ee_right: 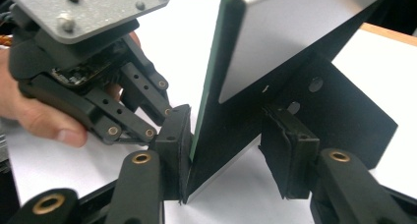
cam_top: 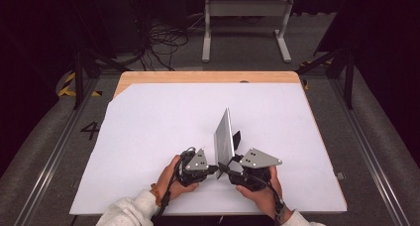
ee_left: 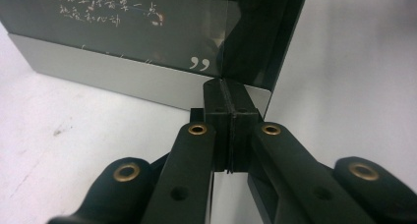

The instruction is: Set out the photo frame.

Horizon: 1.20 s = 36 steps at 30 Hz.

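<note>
One folded card [cam_top: 224, 136] stands on edge on the white sheet [cam_top: 148, 137], near the middle front, just ahead of both hands; grey face, dark inner face with pale script and a quote mark [ee_left: 199, 63] in the left gripper view; a black flap [ee_right: 339, 106] hangs off its far side in the right gripper view.

Left gripper [cam_top: 214, 169]: jaws fully closed, pinching the card's thin lower corner edge; the pads [ee_left: 216, 106] meet with the sheet material between them. Right gripper [cam_top: 224, 167]: jaws part-way apart, straddling the card's lower edge; the left pad [ee_right: 173, 135] sits against the dark face, the other pad [ee_right: 290, 150] stands off it, so no clamp from that side as far as I can see.

My read: the step is opening or repositioning the card with one side anchored; to do it well, keep the left pinch low at the corner so the panel doesn't buckle; set the right pads square on the panel before closing, not on the flap; move slow, the card is light and will tip or skid on the sheet.

Count: one card, one white sheet, one wooden table [cam_top: 208, 77], two grippers, two hands [cam_top: 171, 179], one table frame [cam_top: 245, 18] behind.
</note>
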Each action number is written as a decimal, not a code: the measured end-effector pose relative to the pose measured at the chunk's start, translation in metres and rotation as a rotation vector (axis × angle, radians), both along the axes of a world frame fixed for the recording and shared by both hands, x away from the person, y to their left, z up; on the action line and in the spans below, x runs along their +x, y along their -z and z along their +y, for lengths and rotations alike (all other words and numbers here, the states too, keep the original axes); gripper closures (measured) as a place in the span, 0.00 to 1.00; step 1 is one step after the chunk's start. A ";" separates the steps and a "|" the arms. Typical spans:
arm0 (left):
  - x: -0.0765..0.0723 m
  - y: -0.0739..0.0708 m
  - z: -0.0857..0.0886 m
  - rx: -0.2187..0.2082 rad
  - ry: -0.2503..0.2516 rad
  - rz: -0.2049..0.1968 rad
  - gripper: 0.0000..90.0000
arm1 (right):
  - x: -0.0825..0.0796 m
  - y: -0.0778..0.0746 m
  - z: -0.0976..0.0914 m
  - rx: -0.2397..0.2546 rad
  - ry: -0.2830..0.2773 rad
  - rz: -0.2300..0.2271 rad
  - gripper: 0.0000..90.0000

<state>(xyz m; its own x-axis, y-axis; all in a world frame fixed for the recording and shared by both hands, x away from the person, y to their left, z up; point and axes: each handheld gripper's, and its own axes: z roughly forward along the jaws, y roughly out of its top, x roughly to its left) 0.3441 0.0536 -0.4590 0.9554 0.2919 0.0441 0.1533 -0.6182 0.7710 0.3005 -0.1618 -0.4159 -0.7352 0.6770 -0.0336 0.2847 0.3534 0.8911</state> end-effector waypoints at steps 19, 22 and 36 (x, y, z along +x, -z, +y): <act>0.016 -0.017 0.038 -0.012 -0.088 -0.043 0.90 | 0.004 -0.001 -0.016 -0.002 -0.028 0.009 0.68; 0.022 -0.019 0.050 -0.031 -0.125 -0.038 0.89 | 0.005 -0.001 -0.018 -0.002 -0.038 0.012 0.69; 0.032 -0.021 0.069 -0.017 -0.165 -0.055 0.85 | 0.009 -0.004 -0.033 -0.011 -0.075 0.043 0.72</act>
